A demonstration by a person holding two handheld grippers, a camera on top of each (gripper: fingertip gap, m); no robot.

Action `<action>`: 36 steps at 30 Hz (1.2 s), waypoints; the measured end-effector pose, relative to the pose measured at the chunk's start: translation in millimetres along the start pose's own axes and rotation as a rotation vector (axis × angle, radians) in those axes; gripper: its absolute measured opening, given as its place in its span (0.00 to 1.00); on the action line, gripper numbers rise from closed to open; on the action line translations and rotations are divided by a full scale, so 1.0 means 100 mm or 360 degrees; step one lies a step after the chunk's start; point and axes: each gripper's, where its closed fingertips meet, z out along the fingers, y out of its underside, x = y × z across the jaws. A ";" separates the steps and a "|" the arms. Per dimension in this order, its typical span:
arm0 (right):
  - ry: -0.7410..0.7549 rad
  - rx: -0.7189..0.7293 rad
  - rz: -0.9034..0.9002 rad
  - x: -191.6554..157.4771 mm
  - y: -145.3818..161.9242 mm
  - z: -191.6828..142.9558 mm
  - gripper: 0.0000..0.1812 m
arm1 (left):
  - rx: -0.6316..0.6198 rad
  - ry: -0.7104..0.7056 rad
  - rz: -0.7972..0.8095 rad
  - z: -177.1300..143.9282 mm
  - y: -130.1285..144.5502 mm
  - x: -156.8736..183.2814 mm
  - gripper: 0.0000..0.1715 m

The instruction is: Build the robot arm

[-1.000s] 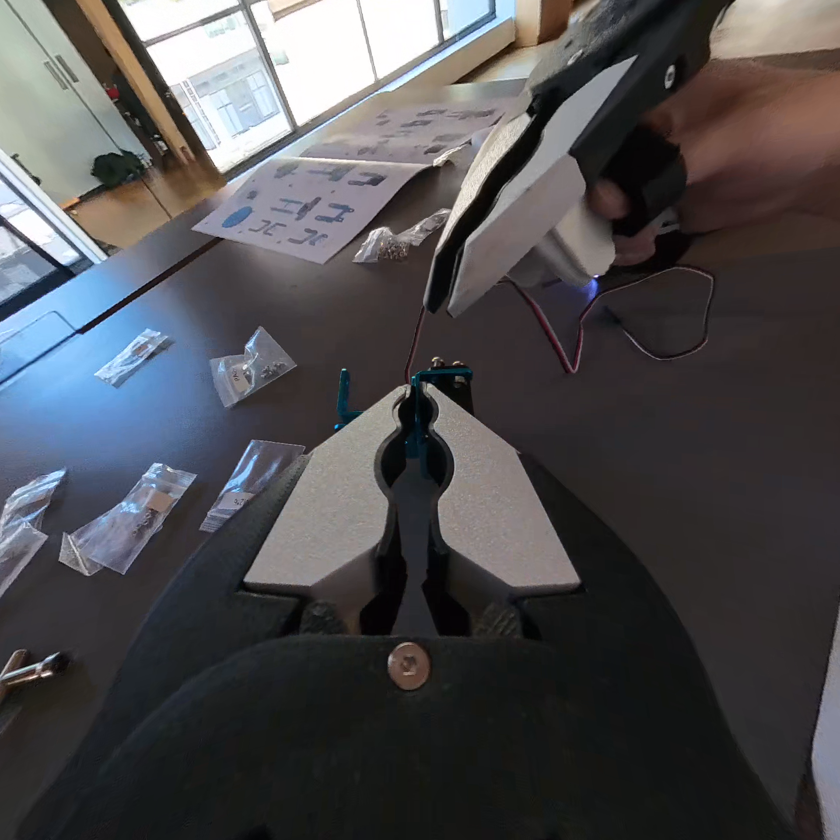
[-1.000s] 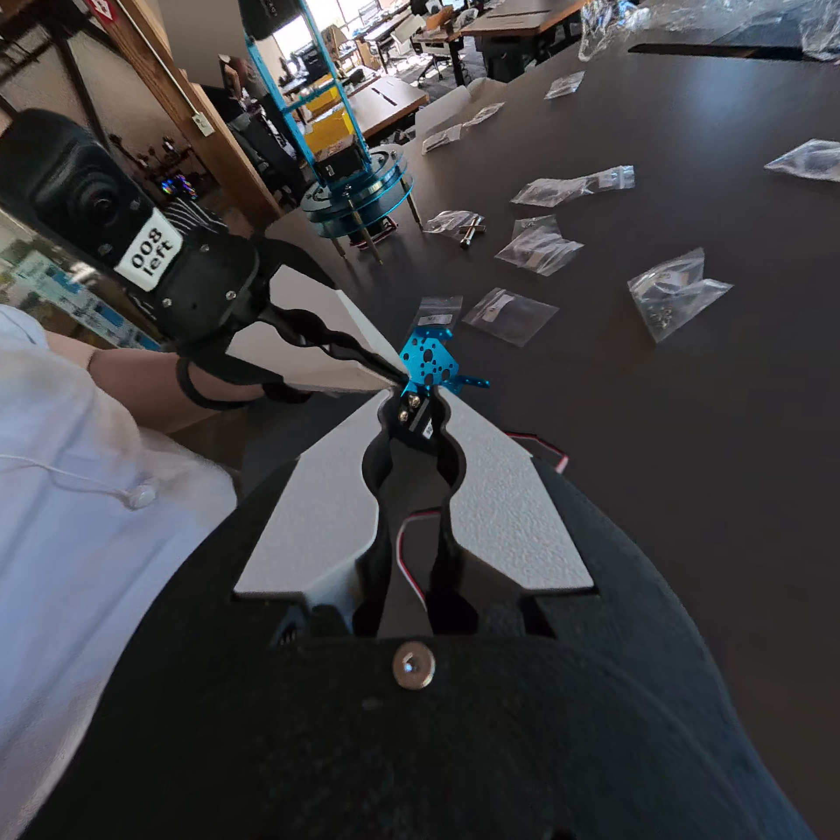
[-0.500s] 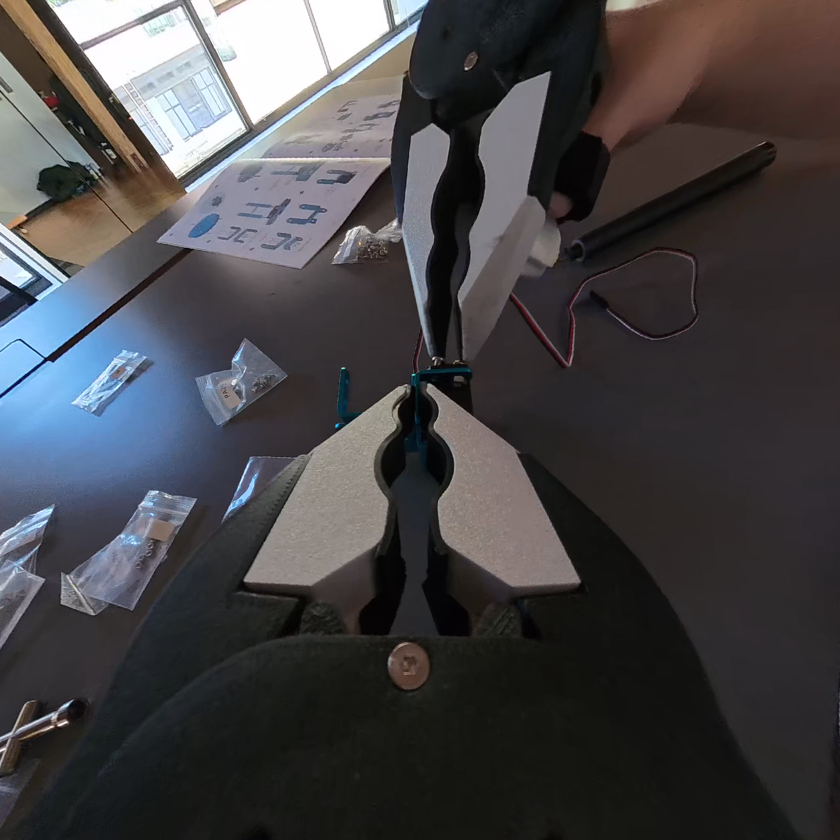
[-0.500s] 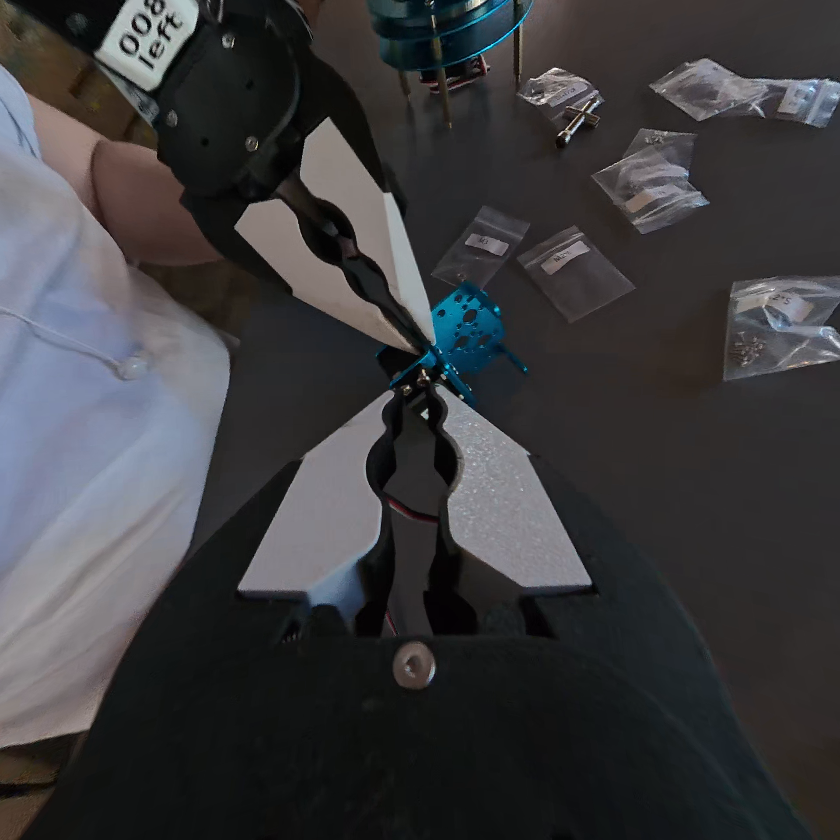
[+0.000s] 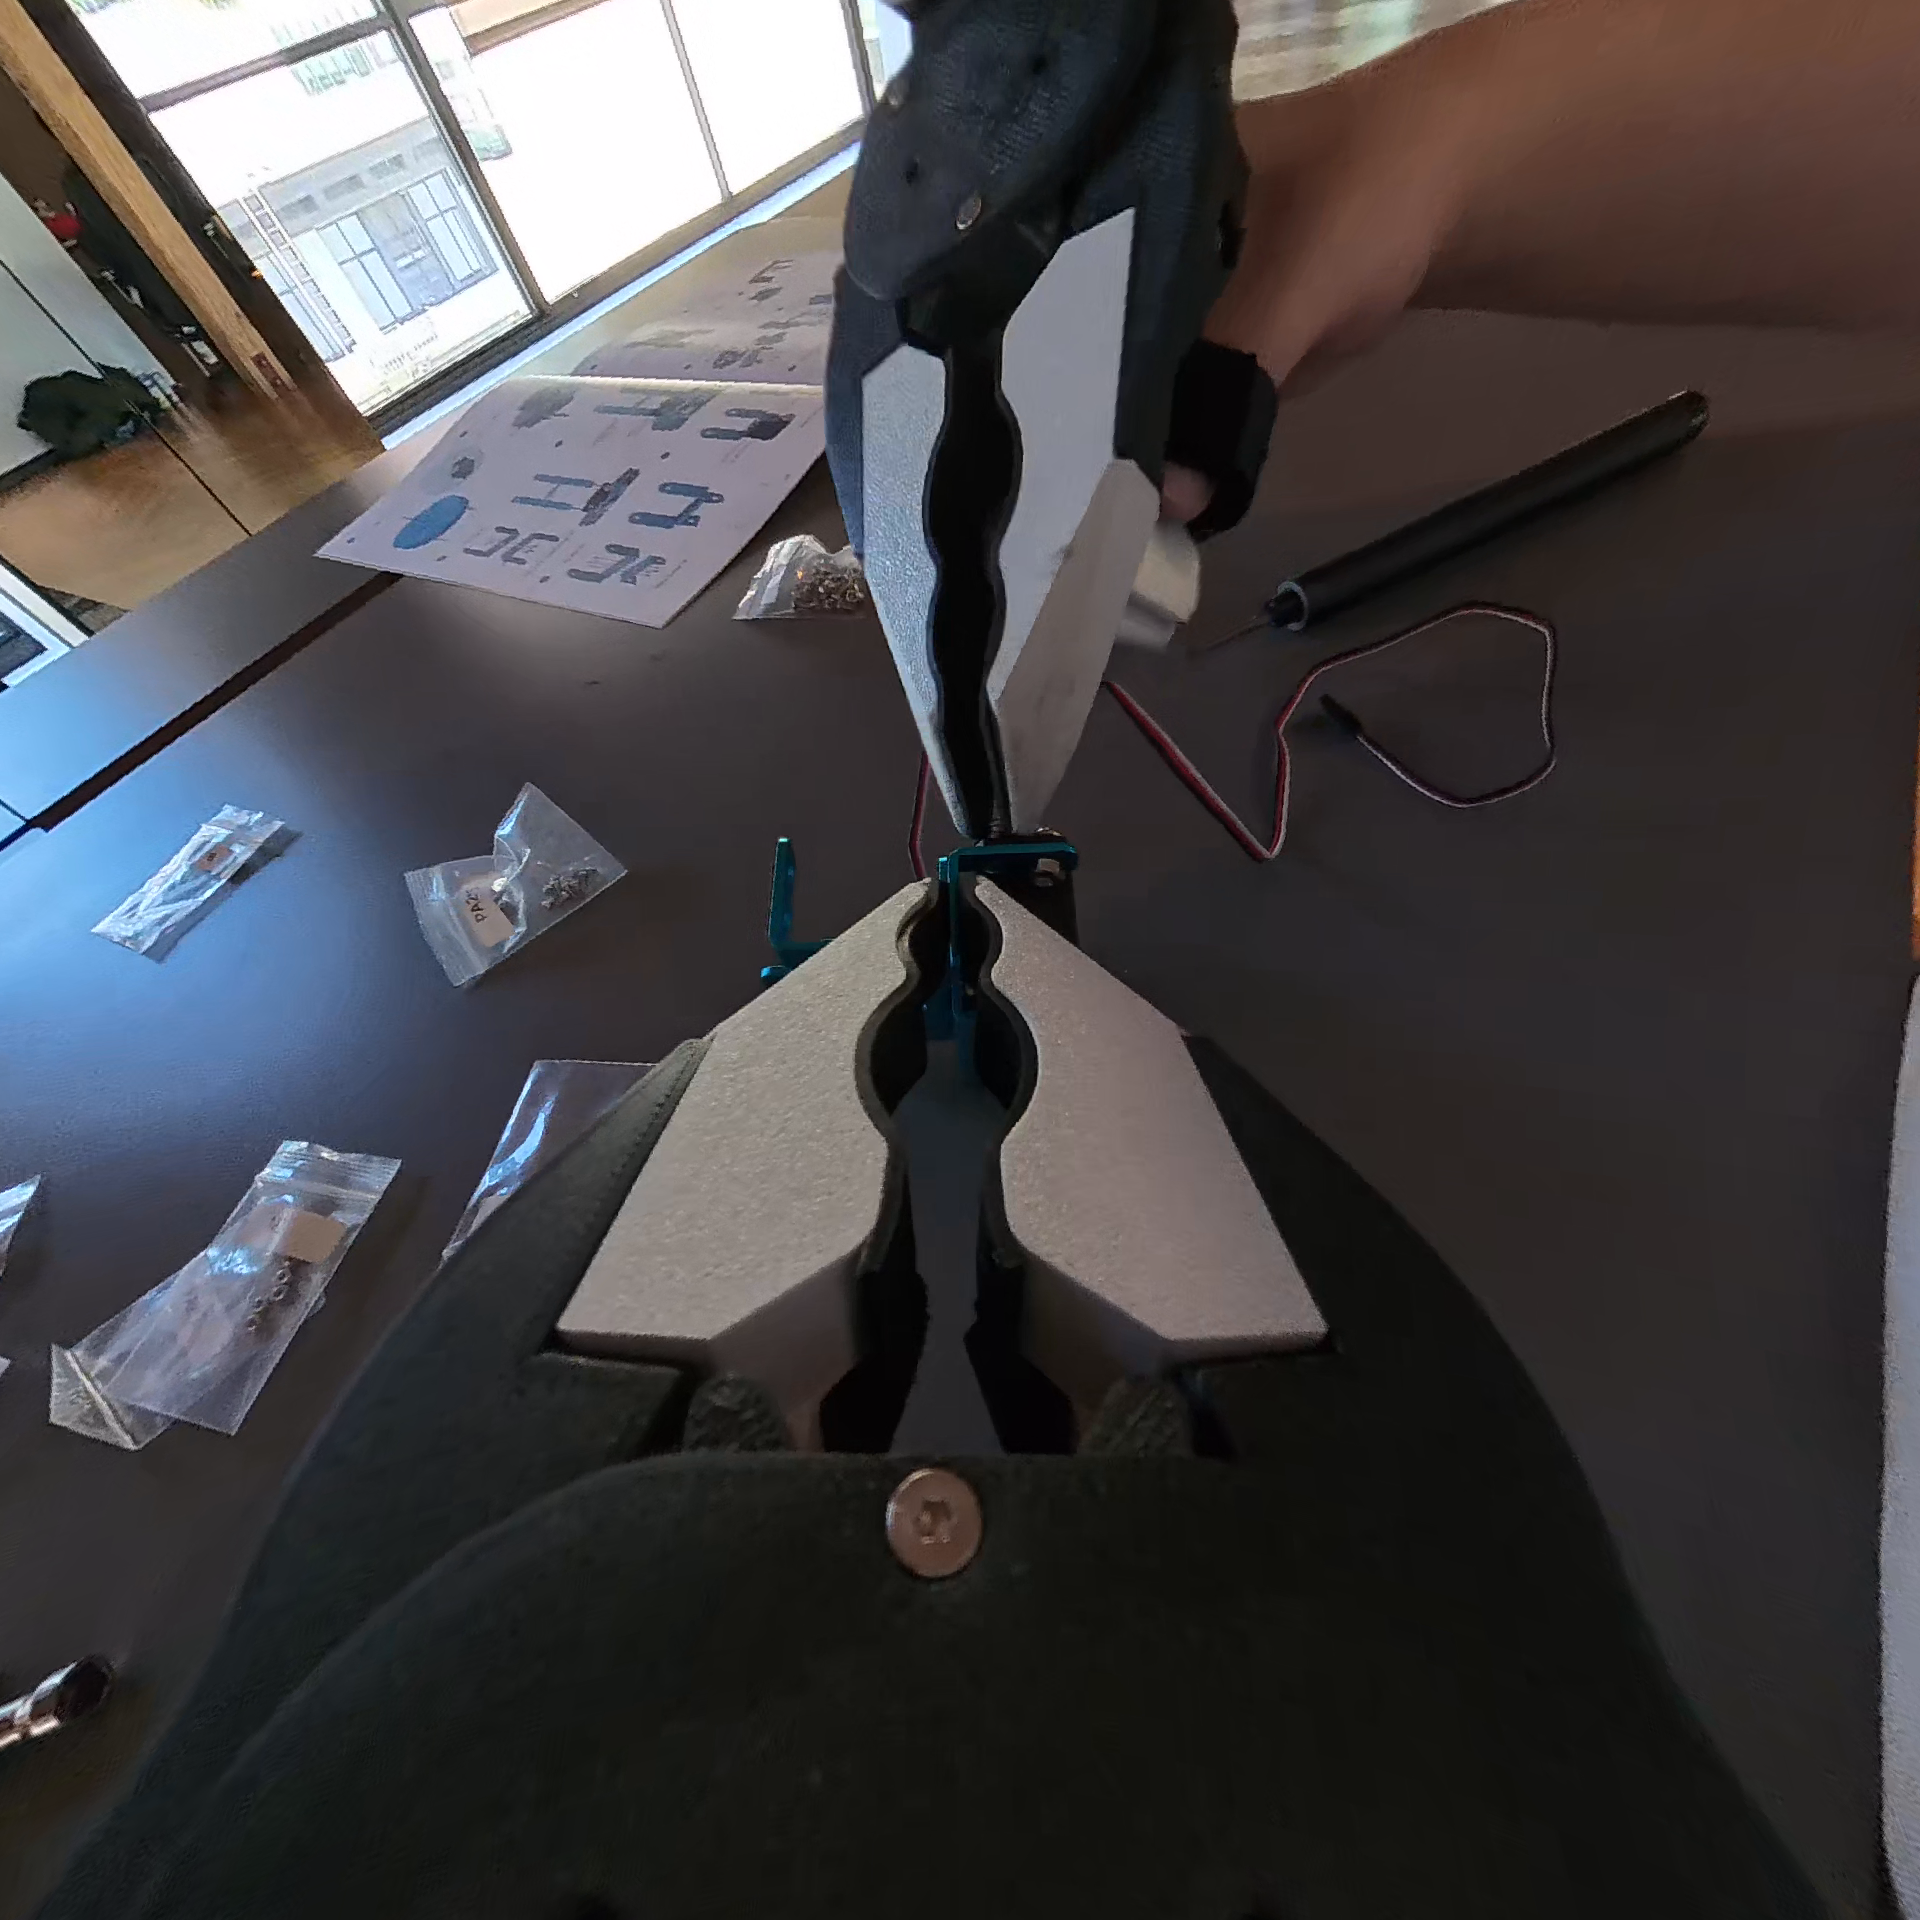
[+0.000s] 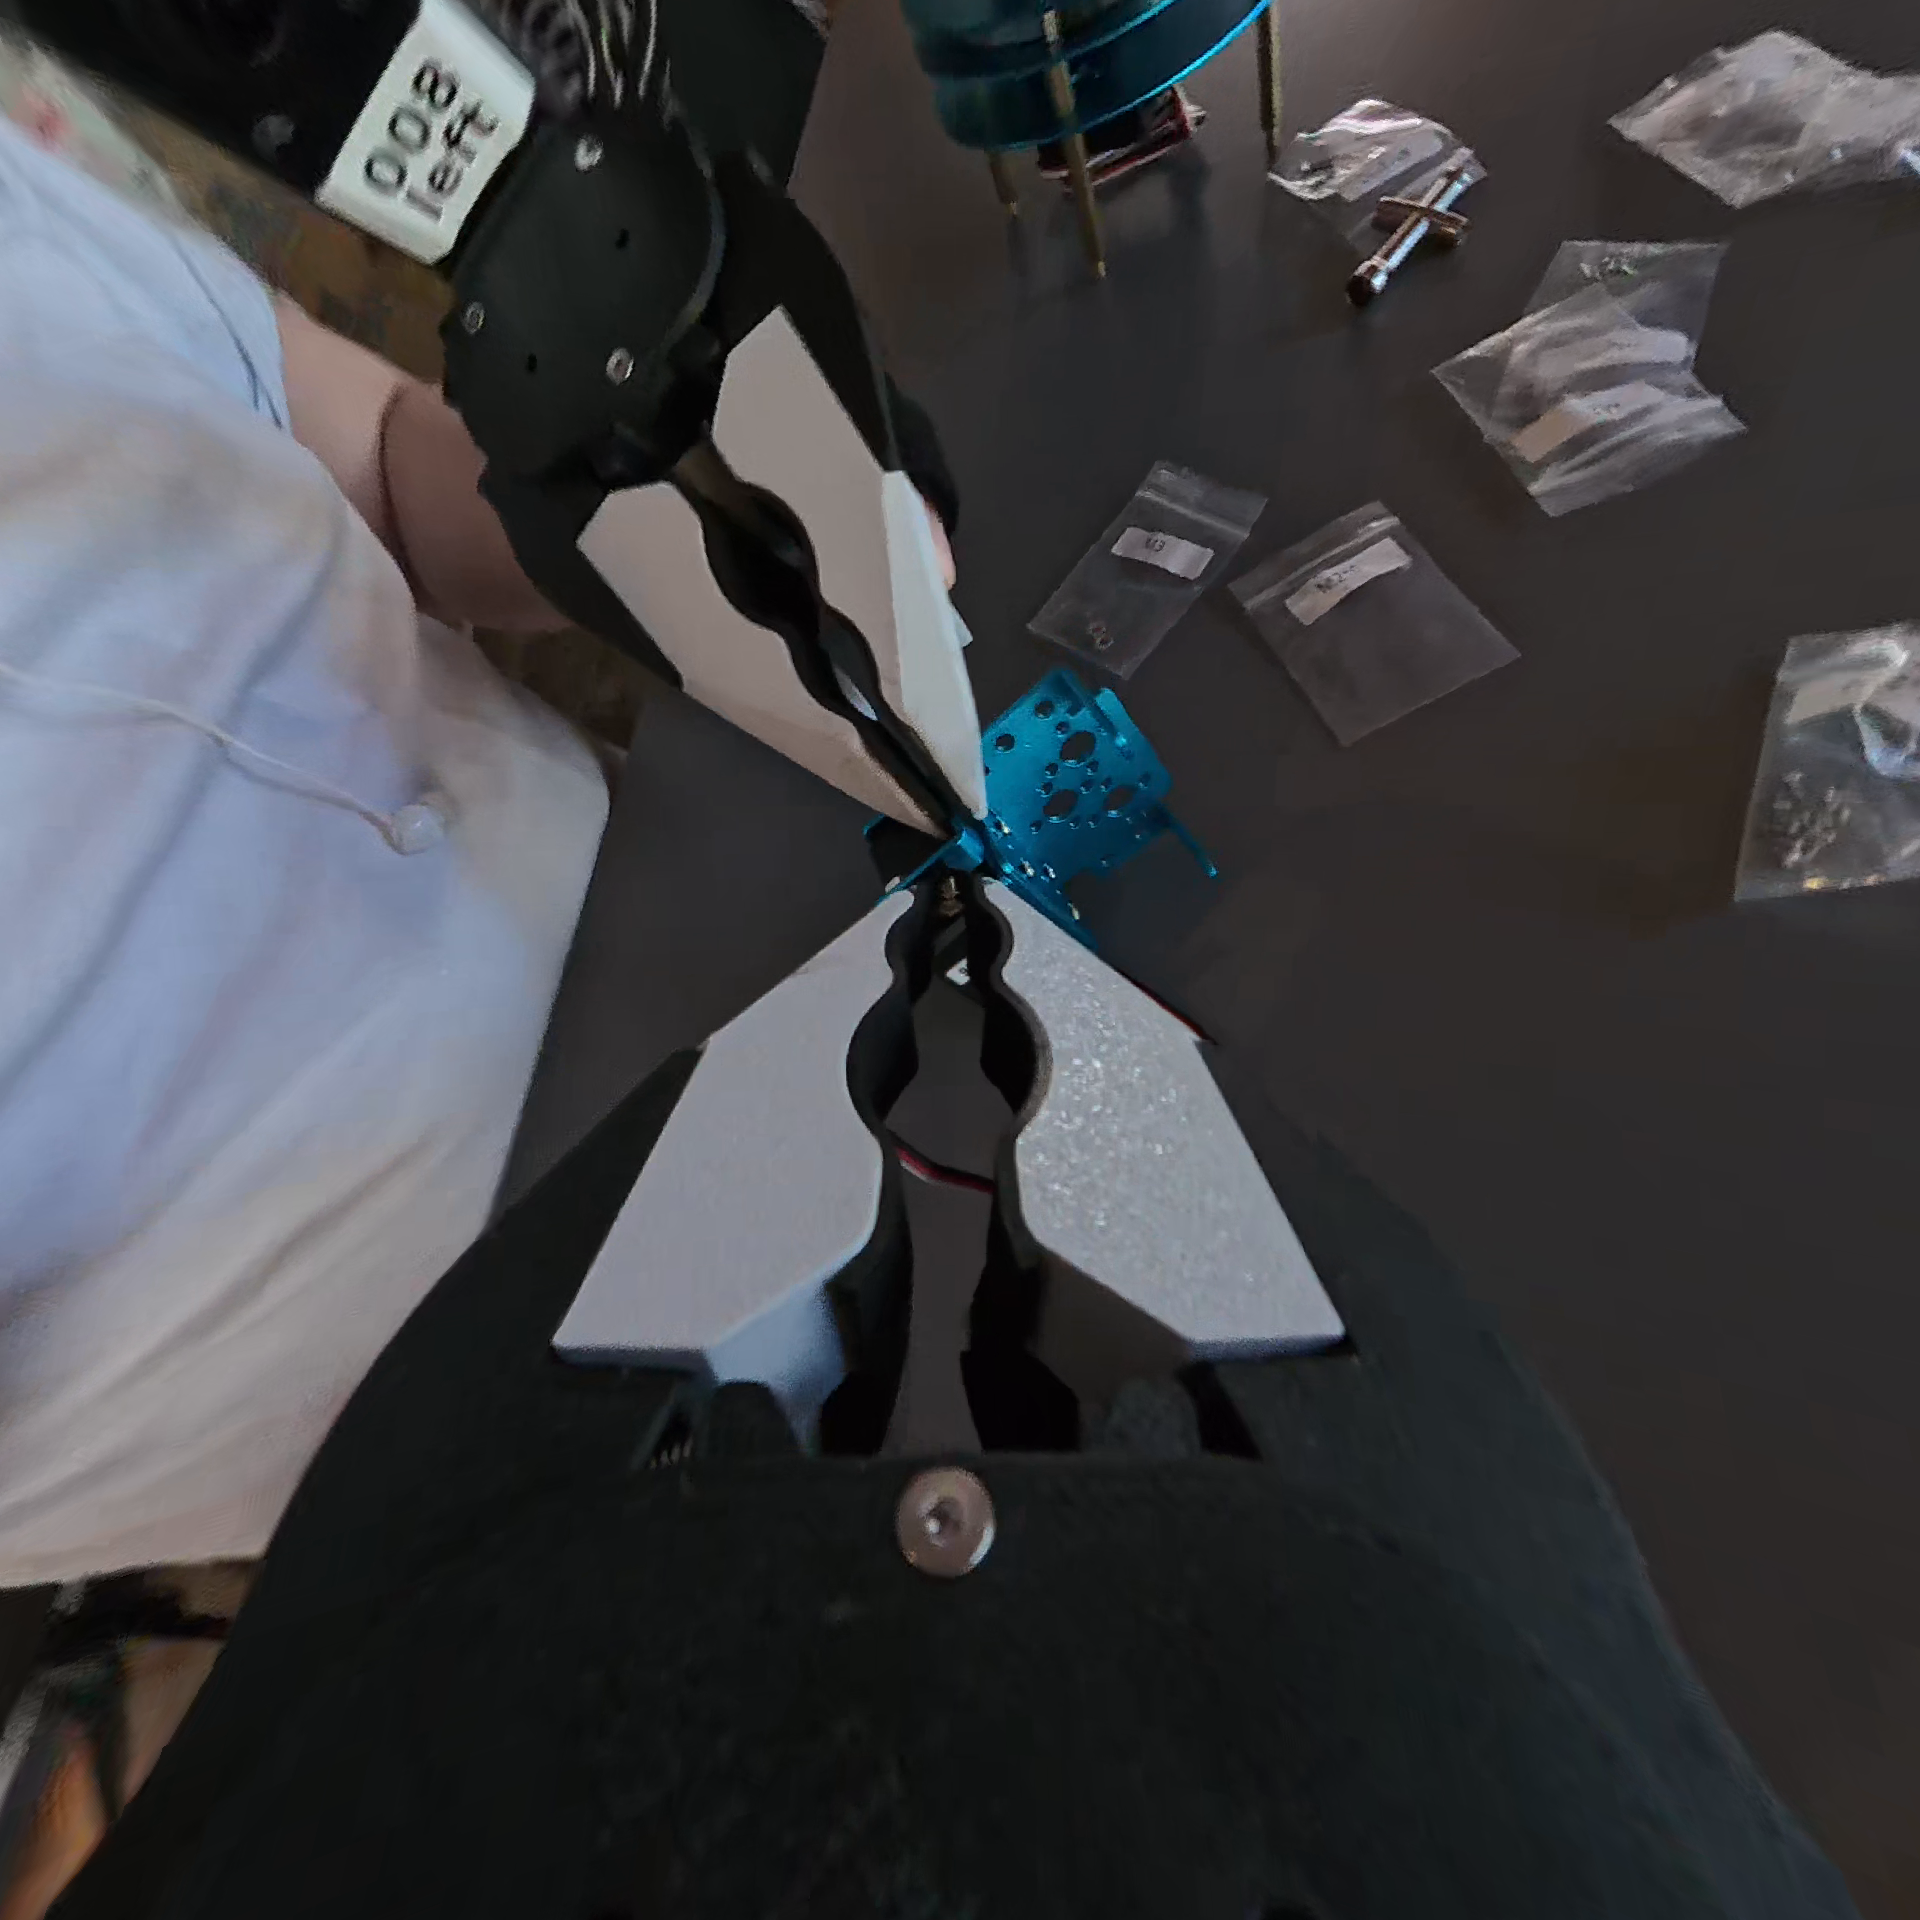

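Note:
A blue perforated metal bracket (image 6: 1070, 790) with a black servo (image 5: 1051, 906) in it stands on the dark table (image 5: 1455, 1091). My left gripper (image 5: 951, 899) is shut on the bracket's thin blue edge (image 5: 1003, 860). It also shows in the right wrist view (image 6: 951, 821), coming in from the upper left. My right gripper (image 6: 951, 899) points straight down and is shut on the servo's top at its screws. It also shows in the left wrist view (image 5: 987, 816). The servo's red, white and black wire (image 5: 1403, 748) runs through the right gripper's gap and lies to the right.
A black screwdriver (image 5: 1486, 509), an instruction sheet (image 5: 592, 499) and several small bags of hardware (image 5: 509, 883) lie around. A blue round assembly on posts (image 6: 1081, 73) and a cross wrench (image 6: 1413, 229) stand farther off. A person in a white shirt (image 6: 208, 831) is close. Only a small space, under 4 cm, lies between the two pairs of fingers. Left tips and right tips are each some 25 cm from the cross wrench (image 6: 1413, 229).
My right gripper swung from a tilt above the bracket to upright and came down onto the servo's top. My left gripper kept its hold on the bracket.

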 end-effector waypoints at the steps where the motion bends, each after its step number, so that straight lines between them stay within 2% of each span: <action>1: 0.0009 -0.0036 -0.0090 -0.01 0.01 0.00 0.03 | 0.0002 0.0013 0.0006 0.00 0.00 0.01 0.01; 4: -0.0020 -0.0190 -0.0266 -0.03 0.03 0.00 0.02 | 0.0014 0.0060 0.0053 0.00 0.00 0.04 0.01; 10: -0.0093 -0.0370 -0.0267 -0.02 0.02 0.00 0.02 | -0.0003 0.0014 0.0088 0.00 0.00 0.01 0.01; 12: -0.0001 -0.0342 -0.0133 0.05 -0.03 0.01 0.02 | -0.0034 -0.0071 0.0081 -0.01 0.02 -0.06 0.01; 18: 0.0142 -0.0282 0.0289 0.05 -0.02 0.02 0.02 | -0.0053 -0.0090 0.0041 -0.01 0.03 -0.05 0.01; 28: -0.0098 -0.0485 -0.0351 -0.08 0.05 -0.01 0.02 | 0.0009 0.0175 0.0131 -0.01 0.00 0.09 0.01; 34: -0.0417 -0.0594 -0.0404 -0.19 0.11 -0.04 0.02 | 0.0048 0.0292 0.0235 0.00 -0.03 0.19 0.01; 36: -0.0399 -0.0632 -0.0405 -0.12 0.12 -0.06 0.00 | 0.0061 0.0359 0.0237 -0.02 -0.03 0.23 0.01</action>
